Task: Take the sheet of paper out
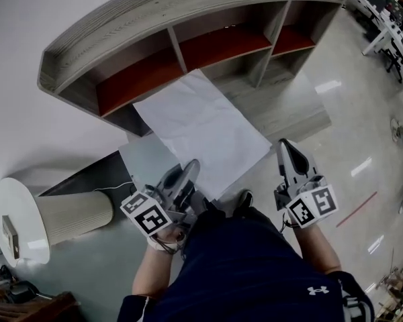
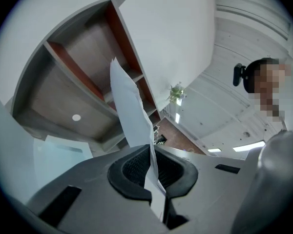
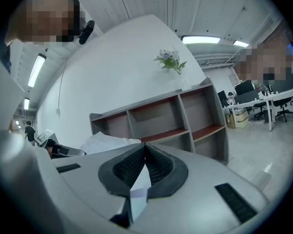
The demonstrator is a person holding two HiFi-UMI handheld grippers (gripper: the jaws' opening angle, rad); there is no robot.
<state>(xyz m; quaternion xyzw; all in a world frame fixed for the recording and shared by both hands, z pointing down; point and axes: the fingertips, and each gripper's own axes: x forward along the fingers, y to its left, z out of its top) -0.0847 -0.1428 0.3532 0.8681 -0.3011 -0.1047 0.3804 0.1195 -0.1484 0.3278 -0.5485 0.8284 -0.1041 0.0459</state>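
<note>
A large white sheet of paper point(image 1: 201, 129) hangs spread in the air in front of the grey curved shelf unit point(image 1: 121, 29). My left gripper point(image 1: 187, 172) is shut on the sheet's near left edge. In the left gripper view the paper point(image 2: 129, 106) rises edge-on from between the closed pads of that gripper point(image 2: 151, 147). My right gripper point(image 1: 283, 146) is at the sheet's right corner. In the right gripper view its jaws point(image 3: 145, 147) are closed with a white corner pinched between them, and the rest of the paper point(image 3: 110, 143) spreads to the left.
The shelf unit point(image 3: 185, 111) has open compartments with red boards and a small flower vase point(image 3: 171, 61) on top. A white round ribbed stand point(image 1: 47, 220) sits at the lower left beside a dark flat panel point(image 1: 94, 176). Desks and chairs point(image 1: 389, 19) fill the far right.
</note>
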